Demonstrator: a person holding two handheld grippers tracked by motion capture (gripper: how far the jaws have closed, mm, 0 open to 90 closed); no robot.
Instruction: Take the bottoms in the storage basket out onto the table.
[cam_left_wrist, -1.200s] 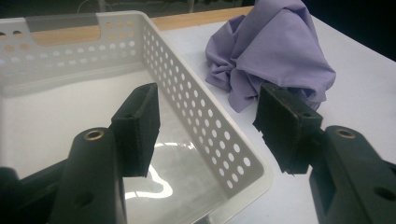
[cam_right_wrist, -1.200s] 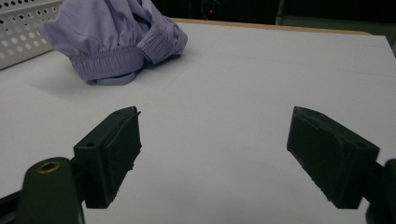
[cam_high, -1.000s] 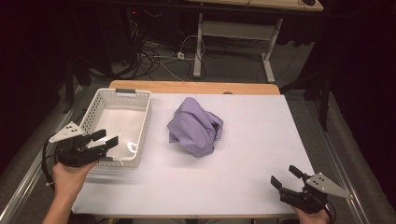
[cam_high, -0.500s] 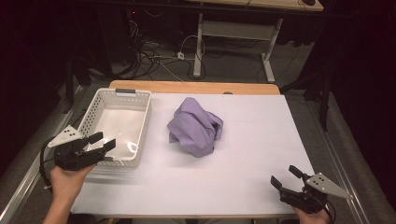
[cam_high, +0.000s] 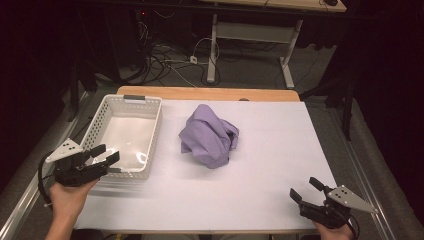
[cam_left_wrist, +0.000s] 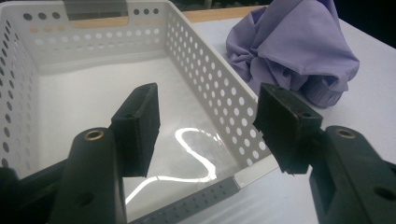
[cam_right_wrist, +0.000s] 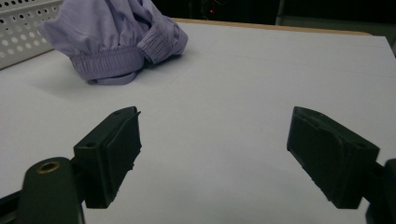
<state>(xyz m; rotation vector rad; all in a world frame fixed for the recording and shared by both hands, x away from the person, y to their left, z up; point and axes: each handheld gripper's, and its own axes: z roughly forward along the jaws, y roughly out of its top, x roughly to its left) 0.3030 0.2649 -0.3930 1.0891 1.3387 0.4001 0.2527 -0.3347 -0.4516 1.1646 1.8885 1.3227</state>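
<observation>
Lilac crumpled cloth (cam_high: 209, 135) lies on the white tabletop (cam_high: 270, 165), well beyond both sets of fingers. Left gripper (cam_high: 106, 154) hovers at the near end of the white perforated basket (cam_high: 153, 131), jaws apart with nothing between. Right gripper (cam_high: 306, 189), near the table's front edge, is likewise spread wide and empty.
</observation>
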